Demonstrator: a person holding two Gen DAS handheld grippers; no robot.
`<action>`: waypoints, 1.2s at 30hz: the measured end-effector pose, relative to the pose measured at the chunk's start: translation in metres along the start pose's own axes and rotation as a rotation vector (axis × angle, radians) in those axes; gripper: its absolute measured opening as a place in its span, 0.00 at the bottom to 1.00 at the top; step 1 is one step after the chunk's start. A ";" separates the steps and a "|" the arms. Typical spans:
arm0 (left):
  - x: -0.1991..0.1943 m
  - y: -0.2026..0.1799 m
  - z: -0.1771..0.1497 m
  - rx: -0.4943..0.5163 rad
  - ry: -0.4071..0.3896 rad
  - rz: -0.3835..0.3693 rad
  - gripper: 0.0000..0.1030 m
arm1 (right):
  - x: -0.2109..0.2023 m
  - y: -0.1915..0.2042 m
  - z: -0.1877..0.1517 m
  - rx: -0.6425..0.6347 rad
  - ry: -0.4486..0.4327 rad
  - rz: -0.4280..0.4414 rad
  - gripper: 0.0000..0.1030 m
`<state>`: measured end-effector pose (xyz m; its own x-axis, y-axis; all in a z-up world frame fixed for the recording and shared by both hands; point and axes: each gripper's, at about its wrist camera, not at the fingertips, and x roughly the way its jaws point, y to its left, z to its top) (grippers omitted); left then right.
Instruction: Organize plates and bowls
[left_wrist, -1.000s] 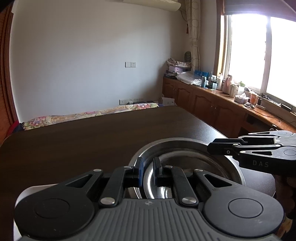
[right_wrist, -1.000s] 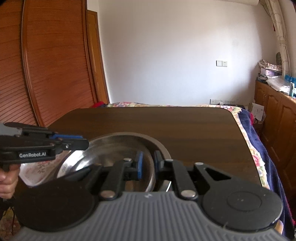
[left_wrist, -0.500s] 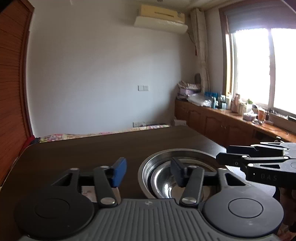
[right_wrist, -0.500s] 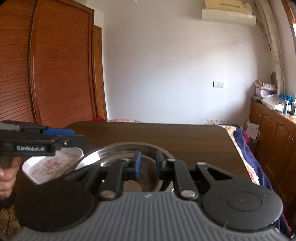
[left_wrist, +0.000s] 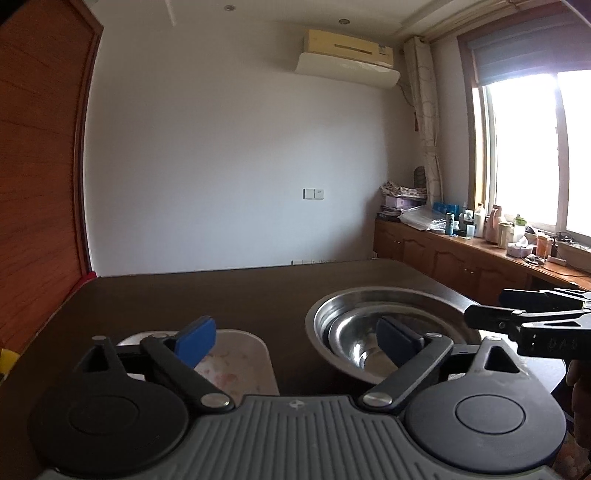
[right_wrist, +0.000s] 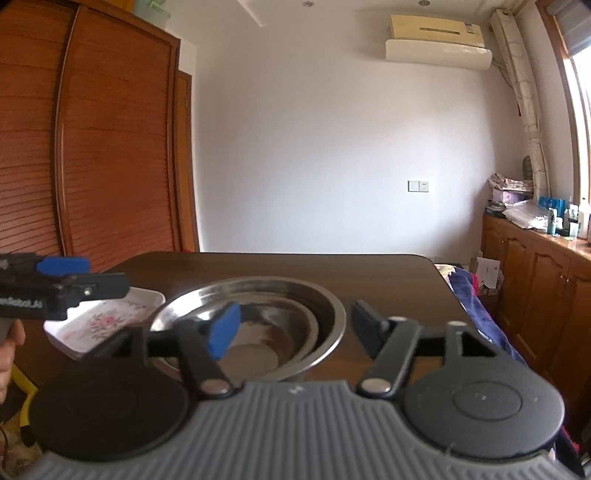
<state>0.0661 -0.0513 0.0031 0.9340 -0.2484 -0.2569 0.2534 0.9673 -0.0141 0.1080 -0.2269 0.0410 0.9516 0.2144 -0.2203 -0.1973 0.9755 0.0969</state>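
Two nested steel bowls sit on the dark table: a large bowl (left_wrist: 373, 295) (right_wrist: 258, 286) with a smaller bowl (left_wrist: 351, 341) (right_wrist: 284, 332) inside it. A white floral tray (left_wrist: 240, 365) (right_wrist: 107, 321) lies just left of them. My left gripper (left_wrist: 297, 339) is opening wide; the bowls' near left rim stands between its pads, untouched. My right gripper (right_wrist: 295, 328) is opening too, with the bowls' right rim between its pads and neither pad pressing on it. Each gripper shows at the edge of the other's view: the right gripper (left_wrist: 517, 325), the left gripper (right_wrist: 62, 284).
The dark wooden table (left_wrist: 221, 295) stretches away to the far wall. A wooden cabinet counter (left_wrist: 480, 258) crowded with bottles runs under the window on the right. A slatted wardrobe (right_wrist: 92, 147) stands on the left. A person's hand (right_wrist: 7, 343) holds the left gripper.
Both grippers were shut on the bowl's rim; both have opened and let go. Both have drawn back a little, and the tray has come into the left wrist view.
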 end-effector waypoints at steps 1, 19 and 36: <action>0.001 0.001 -0.003 -0.005 0.003 0.002 1.00 | 0.001 -0.002 -0.001 0.004 -0.003 -0.006 0.74; 0.022 -0.001 -0.007 -0.023 0.013 0.011 1.00 | 0.022 -0.014 -0.014 0.035 0.009 -0.043 0.92; 0.049 -0.003 -0.004 -0.053 0.101 -0.058 0.83 | 0.036 -0.018 -0.014 0.049 0.065 -0.018 0.91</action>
<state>0.1103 -0.0659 -0.0133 0.8873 -0.2998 -0.3504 0.2898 0.9536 -0.0820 0.1427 -0.2356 0.0178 0.9373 0.2014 -0.2844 -0.1673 0.9759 0.1398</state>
